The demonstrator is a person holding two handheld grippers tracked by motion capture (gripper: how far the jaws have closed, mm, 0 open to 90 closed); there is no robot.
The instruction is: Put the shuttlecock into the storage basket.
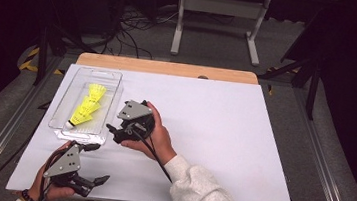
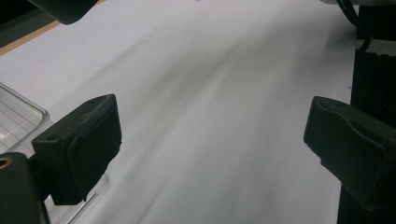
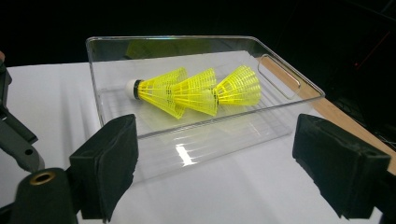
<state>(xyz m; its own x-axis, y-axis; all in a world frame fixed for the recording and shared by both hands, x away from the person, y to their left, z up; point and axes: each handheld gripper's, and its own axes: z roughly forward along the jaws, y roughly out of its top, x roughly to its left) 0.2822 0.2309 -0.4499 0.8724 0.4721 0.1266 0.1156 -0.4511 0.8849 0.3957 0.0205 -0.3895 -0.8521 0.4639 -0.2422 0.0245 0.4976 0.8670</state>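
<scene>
Three yellow shuttlecocks (image 1: 87,107) lie nested in a row inside a clear plastic tray (image 1: 98,71) at the table's left; the white cork of the front one points toward the near edge. My right gripper (image 1: 118,117) hovers just right of the tray's near end. In the right gripper view its jaws (image 3: 215,158) stand open and empty, facing the tray's long wall (image 3: 187,144) with the shuttlecocks (image 3: 196,91) behind it. My left gripper (image 1: 98,162) rests at the front left, below the tray, open with nothing between its fingers (image 2: 79,144).
A white sheet (image 1: 213,134) covers the table, with a wooden strip (image 1: 170,68) along the far edge. The tray's near corner (image 2: 18,116) sits beside the left gripper's jaw. Dark floor, cables and a white stand lie beyond the table.
</scene>
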